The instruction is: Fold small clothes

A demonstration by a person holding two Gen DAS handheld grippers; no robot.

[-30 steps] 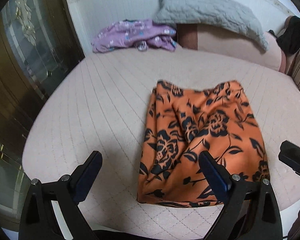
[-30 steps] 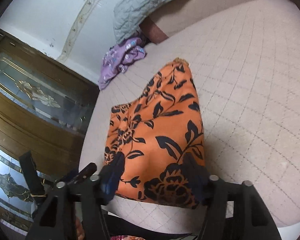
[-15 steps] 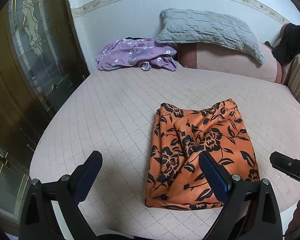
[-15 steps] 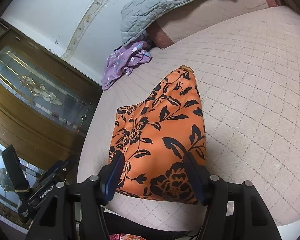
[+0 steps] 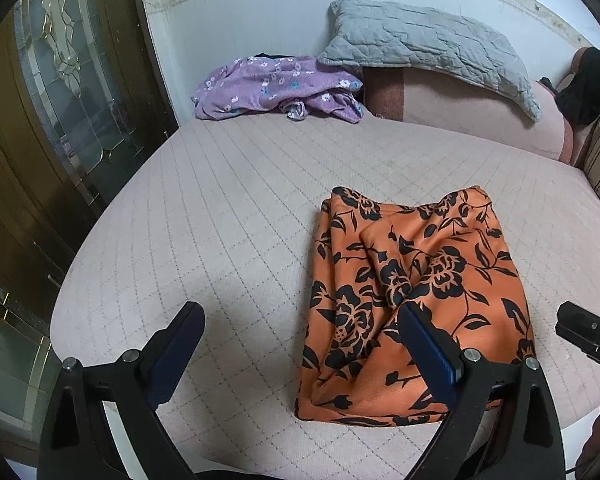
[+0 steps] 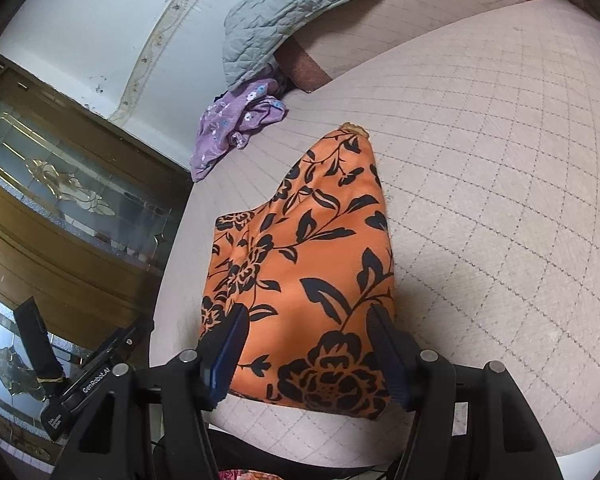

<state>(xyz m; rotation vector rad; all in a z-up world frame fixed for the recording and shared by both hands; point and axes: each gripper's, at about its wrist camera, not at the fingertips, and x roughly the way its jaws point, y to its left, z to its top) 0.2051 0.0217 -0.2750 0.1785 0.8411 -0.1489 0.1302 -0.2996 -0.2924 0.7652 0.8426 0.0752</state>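
Orange floral garment [image 5: 412, 304] folded on bed [image 5: 228, 216] | left gripper [image 5: 300, 344] apart, beside it | right gripper [image 6: 306, 344] apart above near edge

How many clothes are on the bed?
2. The orange flowered garment lies near the front edge of the bed. The purple flowered garment is crumpled at the far end beside the grey pillow. More could be hidden under it.
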